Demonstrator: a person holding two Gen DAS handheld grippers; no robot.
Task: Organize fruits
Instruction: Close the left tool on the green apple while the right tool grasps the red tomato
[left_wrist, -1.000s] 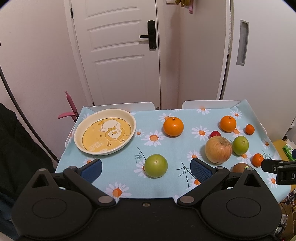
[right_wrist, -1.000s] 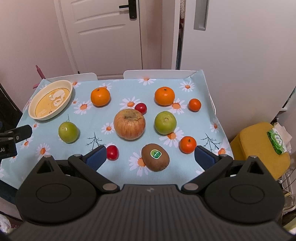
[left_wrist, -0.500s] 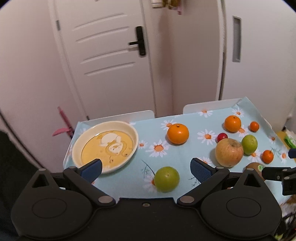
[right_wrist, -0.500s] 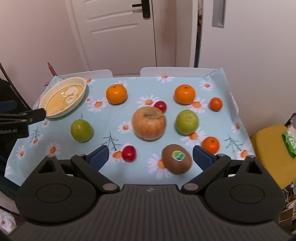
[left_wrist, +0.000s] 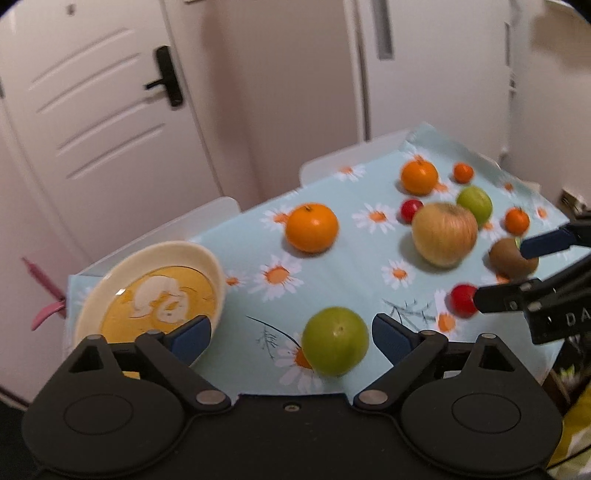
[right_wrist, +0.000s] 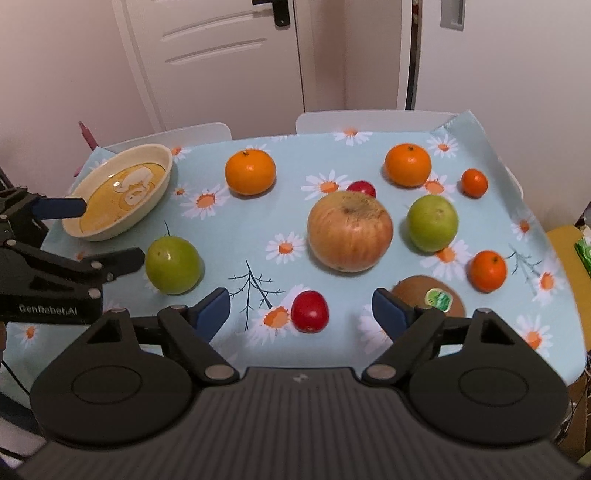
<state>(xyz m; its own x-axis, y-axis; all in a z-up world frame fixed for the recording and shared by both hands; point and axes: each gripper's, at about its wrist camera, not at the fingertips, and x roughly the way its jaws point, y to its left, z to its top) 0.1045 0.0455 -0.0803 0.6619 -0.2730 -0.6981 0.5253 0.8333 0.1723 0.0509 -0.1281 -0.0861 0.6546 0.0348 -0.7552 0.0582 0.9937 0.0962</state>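
Both grippers are held over the daisy-print tablecloth with jaws spread wide and nothing caught between them. The left gripper is poised at the near edge, a green apple lying between its blue fingertips but untouched by either. The cream bowl is seen at the far left corner, with no fruit inside. The right gripper is framed around a small red fruit; the kiwi is partly hidden behind its right pad. A big yellowish apple is set mid-table, a second green apple just beside it, with another red fruit behind. Two large oranges and two small ones are scattered toward the far and right sides.
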